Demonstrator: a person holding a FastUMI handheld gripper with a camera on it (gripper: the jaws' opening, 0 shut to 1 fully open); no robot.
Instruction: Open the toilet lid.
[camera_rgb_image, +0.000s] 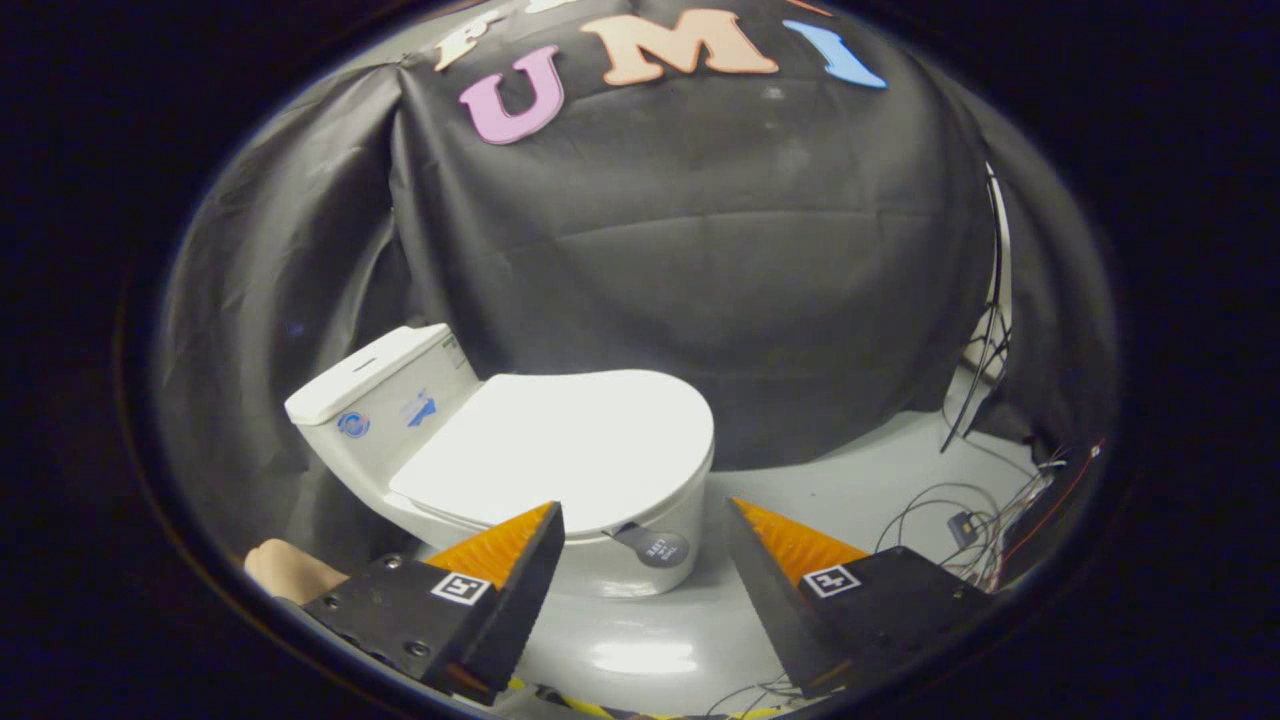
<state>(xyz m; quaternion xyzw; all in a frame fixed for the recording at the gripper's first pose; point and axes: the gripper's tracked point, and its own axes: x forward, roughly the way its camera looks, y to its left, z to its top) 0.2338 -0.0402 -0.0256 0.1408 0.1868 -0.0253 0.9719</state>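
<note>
- Hovering released, claw (642, 525) with fingers (520, 560) spread wide apart, gripping nothing.
- Sitting just beyond the fingers and a little toward the left one: white toilet (400, 420), tank turned to the left, bowl front facing the claw.
- Lying flat and closed over the bowl: lid (560, 445), its front edge just above and beyond the left fingertip, apart from both fingers.
- Hanging from the lid's front rim, between the two fingers but nearer the left one: small dark round tab (658, 547), not touched.
- Stuck on the tank's side: blue stickers (353, 424), too small to make out.
- Spreading under the toilet and between the fingers: glossy grey floor (640, 640), with a bright glare patch close to the claw.
- Tangled on the floor beyond the right finger, well apart from the toilet: loose cables (960, 525).
- Draped behind the toilet: black cloth wall (700, 250).
- Peeking beside the left finger's base: part of a hand (285, 570).
</note>
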